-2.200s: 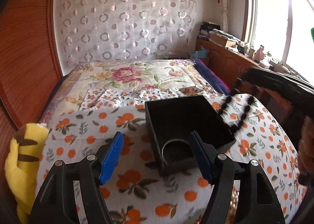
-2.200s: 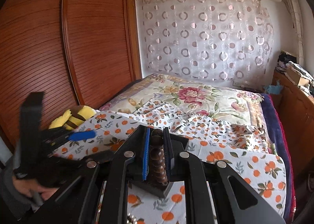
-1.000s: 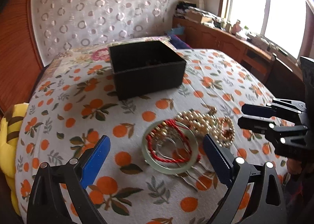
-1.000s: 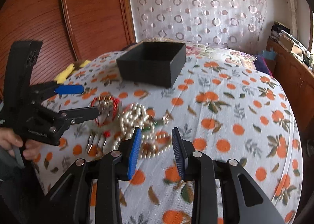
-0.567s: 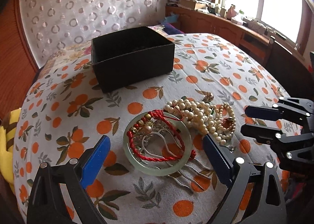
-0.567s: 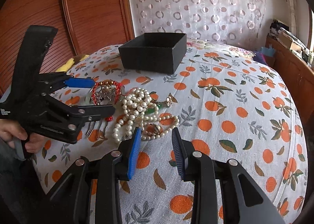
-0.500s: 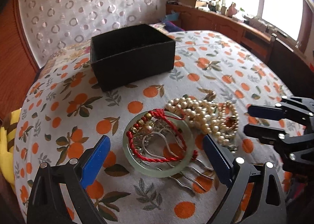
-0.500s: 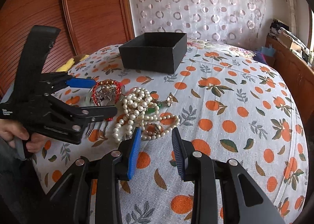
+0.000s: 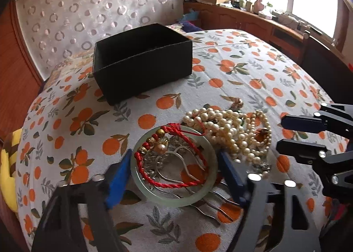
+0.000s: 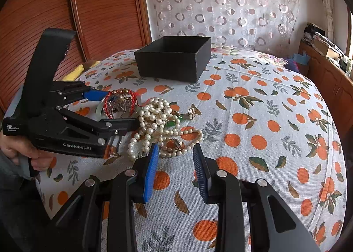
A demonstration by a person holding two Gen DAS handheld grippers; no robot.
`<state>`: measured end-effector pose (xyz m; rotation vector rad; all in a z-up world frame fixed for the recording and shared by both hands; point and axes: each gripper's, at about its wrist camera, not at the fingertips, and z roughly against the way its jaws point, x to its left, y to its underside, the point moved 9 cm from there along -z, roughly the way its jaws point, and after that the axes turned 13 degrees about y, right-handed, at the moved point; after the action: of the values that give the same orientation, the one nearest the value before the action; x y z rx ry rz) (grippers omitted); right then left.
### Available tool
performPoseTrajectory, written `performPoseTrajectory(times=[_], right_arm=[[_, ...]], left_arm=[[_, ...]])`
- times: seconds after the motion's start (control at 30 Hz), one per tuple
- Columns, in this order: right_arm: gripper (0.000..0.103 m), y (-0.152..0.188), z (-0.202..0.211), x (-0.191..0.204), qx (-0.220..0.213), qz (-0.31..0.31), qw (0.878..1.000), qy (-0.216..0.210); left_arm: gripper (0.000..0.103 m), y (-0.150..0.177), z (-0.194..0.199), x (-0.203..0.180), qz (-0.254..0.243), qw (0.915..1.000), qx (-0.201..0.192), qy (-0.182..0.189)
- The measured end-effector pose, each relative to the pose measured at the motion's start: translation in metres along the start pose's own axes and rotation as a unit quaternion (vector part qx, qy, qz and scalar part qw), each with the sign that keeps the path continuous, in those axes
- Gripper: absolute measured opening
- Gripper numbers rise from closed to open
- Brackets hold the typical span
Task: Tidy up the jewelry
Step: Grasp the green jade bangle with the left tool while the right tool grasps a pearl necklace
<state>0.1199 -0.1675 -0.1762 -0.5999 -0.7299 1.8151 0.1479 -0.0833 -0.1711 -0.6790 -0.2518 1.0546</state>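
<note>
The left gripper (image 9: 174,177) straddles the pale jade bangle (image 9: 174,185), its fingers spread to either side and not yet clamped, while the right gripper (image 10: 175,170) hangs with fingers apart just short of the pearl necklace (image 10: 154,119). The whole tangle lies near the counter's near edge: bangle, red cord bracelet (image 9: 176,157), hair comb (image 9: 198,196), pearls. The black box (image 9: 141,62) sits toward the far edge, contents unseen, so most sorting looks left.
</note>
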Motion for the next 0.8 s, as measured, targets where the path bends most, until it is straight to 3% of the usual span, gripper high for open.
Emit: performPoseTrajectory(times=[0.13, 0.47, 0.8], right_arm=[[0.035, 0.0, 0.0, 0.001, 0.0, 0.0, 1.0, 0.0], [0.035, 0.0, -0.001, 0.002, 0.002, 0.006, 1.0, 0.003], [0.035, -0.021, -0.005, 0.019, -0.001, 0.022, 1.0, -0.017]], left_arm=[[0.068, -0.001, 0.011, -0.003, -0.008, 0.9997, -0.019, -0.009], [0.068, -0.017, 0.064, 0.004, 0.026, 0.9951, -0.096, -0.004], [0.068, -0.01, 0.085, 0.015, 0.047, 0.9917, -0.119, -0.011]])
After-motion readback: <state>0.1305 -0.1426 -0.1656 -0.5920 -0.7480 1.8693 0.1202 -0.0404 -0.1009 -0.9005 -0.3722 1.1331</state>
